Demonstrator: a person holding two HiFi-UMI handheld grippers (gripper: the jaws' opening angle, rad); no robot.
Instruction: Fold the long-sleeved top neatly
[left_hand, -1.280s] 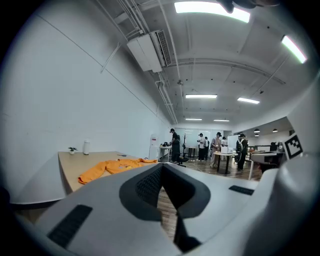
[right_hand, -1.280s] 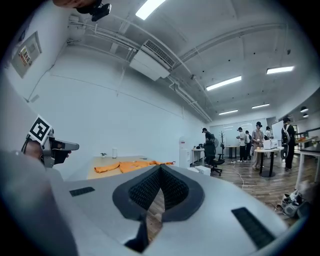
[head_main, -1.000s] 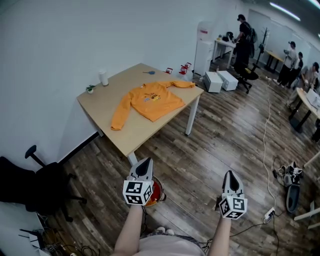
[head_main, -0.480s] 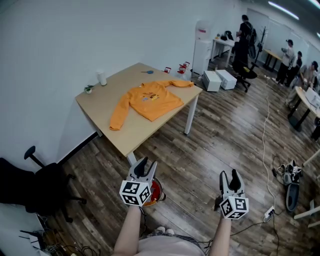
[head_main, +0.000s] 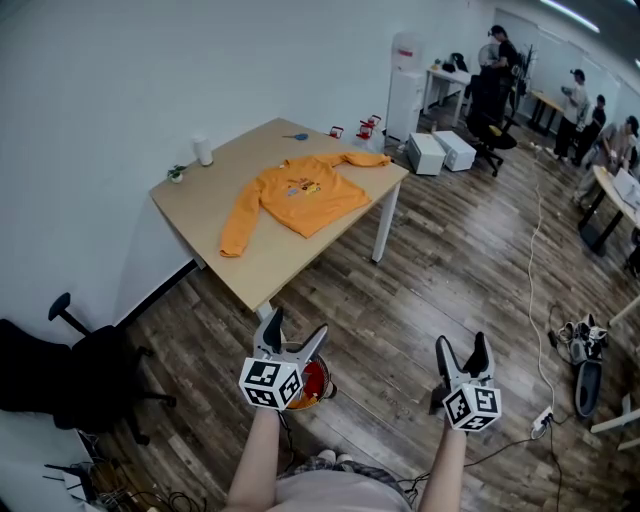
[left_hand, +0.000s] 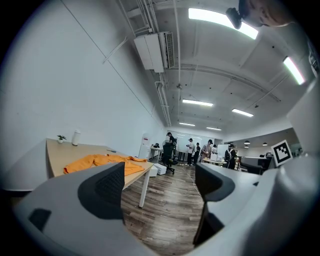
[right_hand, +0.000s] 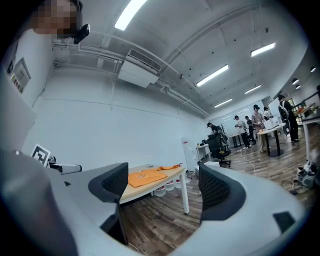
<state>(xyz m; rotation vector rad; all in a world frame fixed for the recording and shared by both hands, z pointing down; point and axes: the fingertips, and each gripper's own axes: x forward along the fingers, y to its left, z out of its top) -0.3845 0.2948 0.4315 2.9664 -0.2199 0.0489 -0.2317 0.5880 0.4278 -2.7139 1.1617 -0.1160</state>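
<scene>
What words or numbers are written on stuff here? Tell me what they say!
Nothing here can be read.
Print on the orange top: too small.
Red label on the white water dispenser: too small.
Wall notice: blurred.
Square markers on the left gripper and right gripper, whose empty jaws have just been opening: patterns, not words.

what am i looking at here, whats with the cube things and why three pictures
No robot here: a person holds a two-jaw gripper in each hand, the left gripper and the right gripper; the marker cubes are part of them. One picture comes from a camera on the person's head, looking down. The other two come from cameras riding on each gripper, looking out between its jaws. Both pairs of jaws have just been opening, with nothing between them. On the table ahead lies an orange long-sleeved top, spread flat, plus a white cup.
</scene>
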